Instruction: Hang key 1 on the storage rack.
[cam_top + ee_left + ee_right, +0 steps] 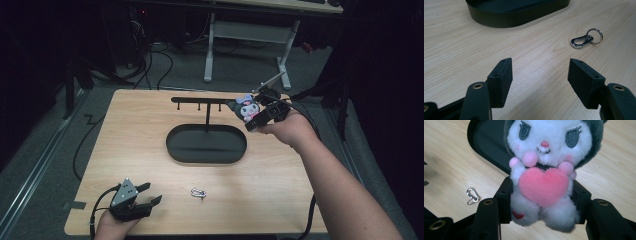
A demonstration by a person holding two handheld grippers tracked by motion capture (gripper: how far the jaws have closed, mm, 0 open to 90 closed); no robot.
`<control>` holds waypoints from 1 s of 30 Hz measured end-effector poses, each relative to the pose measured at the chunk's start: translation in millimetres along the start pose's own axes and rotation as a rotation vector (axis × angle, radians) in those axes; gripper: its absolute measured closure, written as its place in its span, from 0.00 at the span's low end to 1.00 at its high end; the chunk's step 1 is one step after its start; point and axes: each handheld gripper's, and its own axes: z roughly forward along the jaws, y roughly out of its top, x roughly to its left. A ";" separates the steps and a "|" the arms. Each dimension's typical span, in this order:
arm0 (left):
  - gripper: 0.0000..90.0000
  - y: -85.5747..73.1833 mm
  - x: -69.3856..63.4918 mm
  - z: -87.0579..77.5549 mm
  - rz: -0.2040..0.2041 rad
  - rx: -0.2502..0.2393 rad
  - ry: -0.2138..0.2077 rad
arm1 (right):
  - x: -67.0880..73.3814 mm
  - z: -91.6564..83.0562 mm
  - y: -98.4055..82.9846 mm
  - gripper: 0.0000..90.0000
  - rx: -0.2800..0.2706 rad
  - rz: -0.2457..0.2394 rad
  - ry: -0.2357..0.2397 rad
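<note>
Right claw (543,202) grips the plush toy (546,170) (pink heart in front) above the worktop (150,165) — left claw (540,80) rests wide open, empty.

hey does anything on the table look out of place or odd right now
One thing: a metal clip with its ring lies loose on the table, in front of the hook stand, attached to nothing. The plush sits clamped in the right gripper beside the stand's bar.

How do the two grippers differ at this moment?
The right gripper is shut on a plush toy, raised beside the black stand; the left gripper is open with nothing between its jaws, low at the table's near edge. Both are black, hand-held.
</note>
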 end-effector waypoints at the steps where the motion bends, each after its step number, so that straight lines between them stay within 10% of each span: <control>1: 0.41 0.0 0.0 0.0 0.001 0.002 -0.001 | -0.3 0.4 0.7 0.54 0.002 0.009 -0.001; 30: 0.41 -1.6 -3.2 3.8 0.013 0.025 -0.005 | -27.4 48.2 -43.6 0.54 0.013 0.062 0.033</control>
